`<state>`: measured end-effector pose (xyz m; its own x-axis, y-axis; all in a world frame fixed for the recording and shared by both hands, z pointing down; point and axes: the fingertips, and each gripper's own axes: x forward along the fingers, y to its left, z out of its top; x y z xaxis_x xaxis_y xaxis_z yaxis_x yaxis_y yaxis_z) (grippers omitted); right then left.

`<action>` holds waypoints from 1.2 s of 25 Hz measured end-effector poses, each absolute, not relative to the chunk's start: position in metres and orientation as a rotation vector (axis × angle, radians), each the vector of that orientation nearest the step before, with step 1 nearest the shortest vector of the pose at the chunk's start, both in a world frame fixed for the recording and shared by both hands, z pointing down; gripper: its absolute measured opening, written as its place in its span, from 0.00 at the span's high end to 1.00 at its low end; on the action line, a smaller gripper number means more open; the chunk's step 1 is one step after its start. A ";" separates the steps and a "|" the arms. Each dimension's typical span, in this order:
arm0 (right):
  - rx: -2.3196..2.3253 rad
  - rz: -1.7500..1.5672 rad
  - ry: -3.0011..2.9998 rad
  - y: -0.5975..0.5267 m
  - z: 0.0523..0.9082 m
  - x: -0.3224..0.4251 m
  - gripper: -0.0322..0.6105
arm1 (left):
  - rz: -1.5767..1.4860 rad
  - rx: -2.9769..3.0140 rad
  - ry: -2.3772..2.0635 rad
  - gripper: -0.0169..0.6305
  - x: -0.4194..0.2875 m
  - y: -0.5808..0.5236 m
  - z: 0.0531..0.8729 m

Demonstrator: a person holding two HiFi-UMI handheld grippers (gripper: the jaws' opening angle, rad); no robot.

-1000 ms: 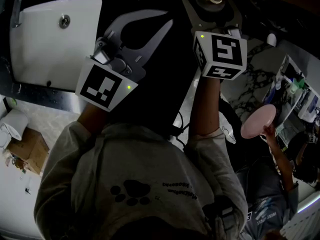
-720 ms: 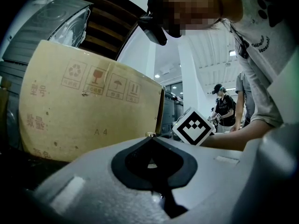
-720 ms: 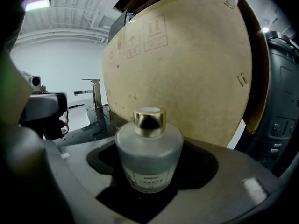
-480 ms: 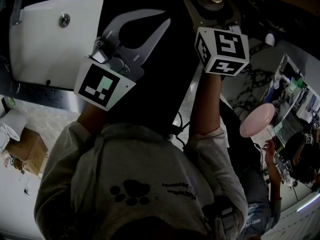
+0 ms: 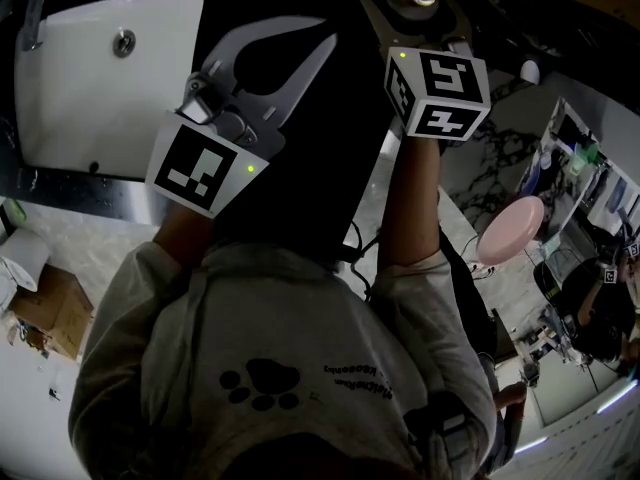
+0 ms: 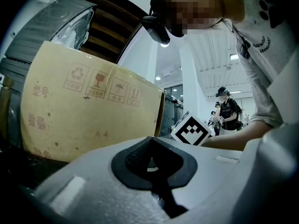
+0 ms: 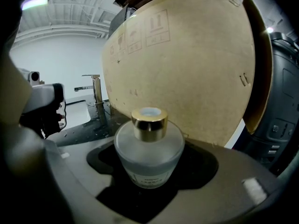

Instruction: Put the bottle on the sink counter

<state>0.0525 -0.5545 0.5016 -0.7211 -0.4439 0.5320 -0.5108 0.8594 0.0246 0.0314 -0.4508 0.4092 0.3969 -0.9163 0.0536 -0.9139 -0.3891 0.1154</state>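
Two grippers are held out in front of the person, side by side in the head view. The right gripper (image 7: 152,158) is clamped on the bottle (image 7: 149,141), a squat round bottle of frosted glass with a gold cap and a small pale label. The bottle's body is seated between the two dark pads, which are pressed against its sides, and it is kept upright with the cap on top. Its underside is hidden by the jaws, so whether it rests on anything cannot be told. A large cardboard box (image 7: 187,64) stands just behind the bottle on the far side and fills most of the right gripper view. To the left of the bottle the dark, glossy sink counter (image 7: 86,127) can be seen, with a faucet (image 7: 96,88) standing on it farther off. In the head view the white sink (image 5: 90,98) lies at the far left, well apart from the bottle, which is held at the far right of the dark counter area. The left gripper (image 6: 150,146) is placed between the sink and the right gripper. Its pads are pressed together with nothing between them, and only a small chink of light is left in the hollow behind the tips. The right gripper's marker cube (image 6: 190,129) is seen just to its right. A pink plate (image 5: 512,230) is visible near the right edge, well apart from both grippers.
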 end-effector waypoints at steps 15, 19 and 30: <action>0.801 0.297 -2.372 -0.543 0.517 0.080 0.32 | -0.047 2.584 -1.600 0.98 0.030 -0.427 0.376; 0.910 0.341 -2.337 -0.527 0.504 0.103 0.32 | -0.044 2.605 -1.573 0.98 0.031 -0.413 0.366; 1.268 0.246 -2.259 -0.463 0.435 0.139 0.84 | 0.022 2.652 -1.492 0.98 0.022 -0.364 0.333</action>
